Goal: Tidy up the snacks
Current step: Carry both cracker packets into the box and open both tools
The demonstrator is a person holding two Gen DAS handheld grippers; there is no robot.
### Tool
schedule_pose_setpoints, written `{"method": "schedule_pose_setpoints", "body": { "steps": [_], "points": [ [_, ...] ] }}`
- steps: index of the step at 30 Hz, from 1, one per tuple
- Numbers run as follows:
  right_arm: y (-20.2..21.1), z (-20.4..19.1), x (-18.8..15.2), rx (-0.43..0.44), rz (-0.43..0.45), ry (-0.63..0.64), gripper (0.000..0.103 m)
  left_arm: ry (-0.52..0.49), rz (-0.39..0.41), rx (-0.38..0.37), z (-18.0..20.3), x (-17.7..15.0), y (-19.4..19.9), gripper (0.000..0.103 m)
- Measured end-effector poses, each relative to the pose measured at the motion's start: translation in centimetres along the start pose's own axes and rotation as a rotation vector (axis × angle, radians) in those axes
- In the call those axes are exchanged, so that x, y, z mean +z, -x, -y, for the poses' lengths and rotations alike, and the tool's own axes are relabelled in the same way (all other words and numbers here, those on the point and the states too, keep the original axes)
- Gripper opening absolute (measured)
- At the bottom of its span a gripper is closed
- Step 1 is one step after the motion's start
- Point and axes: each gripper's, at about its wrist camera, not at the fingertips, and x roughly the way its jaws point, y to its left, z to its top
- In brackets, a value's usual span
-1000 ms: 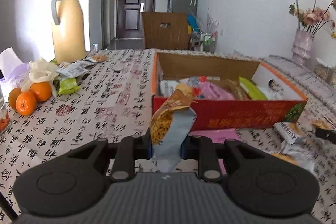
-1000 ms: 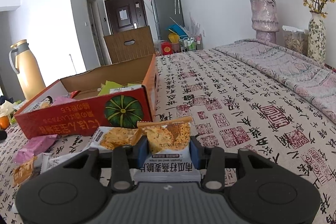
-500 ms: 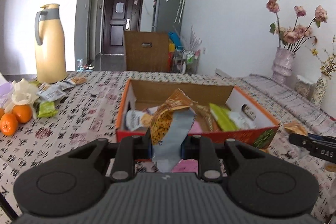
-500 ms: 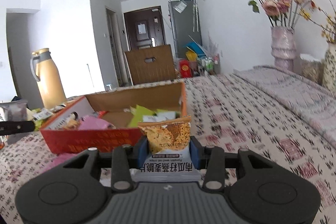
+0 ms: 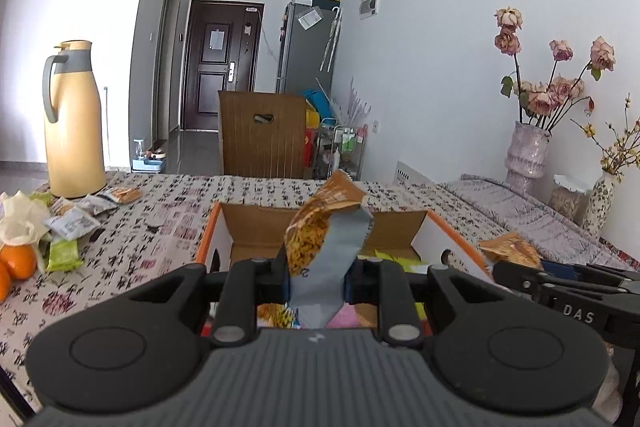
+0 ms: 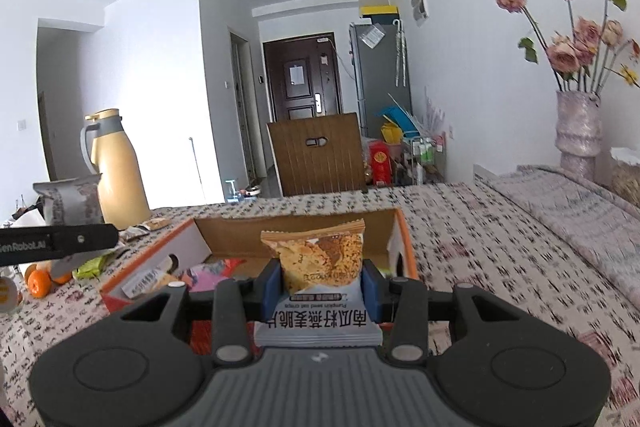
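Pinching between both jaws: snack packets (image 5: 320, 247) (image 6: 320, 259).

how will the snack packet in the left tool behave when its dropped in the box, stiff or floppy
Probably floppy: the snack packet twists and curls over above the left tool. Likely light, since a thin pinch holds it. It should flop flat into the box rather than roll.

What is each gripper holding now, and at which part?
Left gripper: twisted snack packet, near its lower half. Right gripper: flat snack packet, by its side edges.
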Motion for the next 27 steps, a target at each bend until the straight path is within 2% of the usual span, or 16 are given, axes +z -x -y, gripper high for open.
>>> {"method": "schedule_pose_setpoints", "body": {
  "steps": [16,22,27],
  "points": [
    [-6.8,-2.3,3.5,0.021,0.005,0.044,0.040,0.033,0.002,0.041,-1.1,2.7,-6.4,0.023],
    [-9.3,-2.6,2.8,0.025,-0.016,0.039,0.040,0.056,-0.021,0.095,-2.5,2.1,-8.5,0.023],
    [-10.3,-2.1,2.0,0.042,-0.050,0.026,0.040,0.061,-0.060,0.096,-3.2,1.2,-9.8,0.023]
  ]
}}
